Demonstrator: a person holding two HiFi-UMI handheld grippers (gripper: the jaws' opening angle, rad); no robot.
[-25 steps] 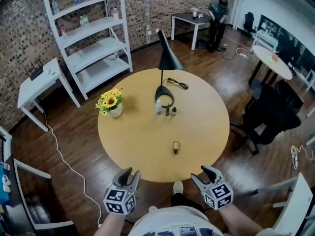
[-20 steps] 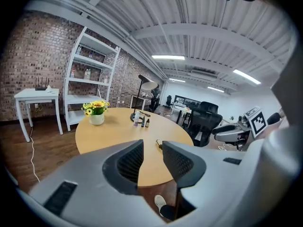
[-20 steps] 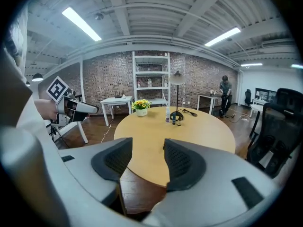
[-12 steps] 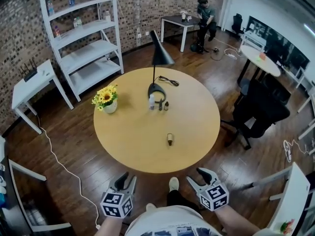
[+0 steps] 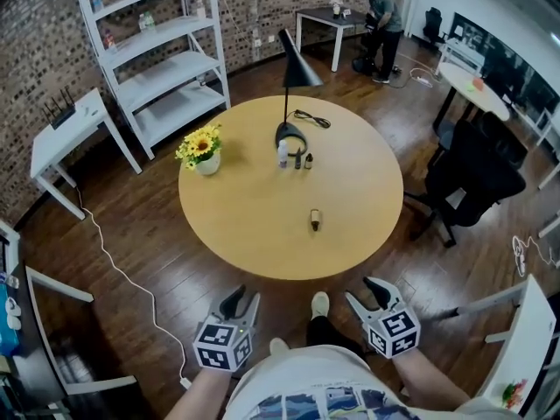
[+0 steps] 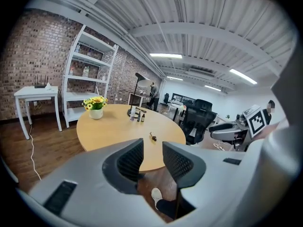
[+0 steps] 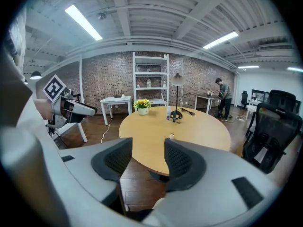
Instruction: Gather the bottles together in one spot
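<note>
Bright, even light falls from ceiling strip lights [image 7: 84, 21]; everything is sharp, with fisheye bending and dark corners in both gripper views.

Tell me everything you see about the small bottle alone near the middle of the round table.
The lone bottle is small, with a dark body and a paler end; whether it stands or lies is unclear. It rests on the tan tabletop, on the person's side of the three bottles by the lamp base. Only the tabletop touches it.

No text, brand or number can be read; labels on the bottles [image 5: 283, 154] are too small
</note>
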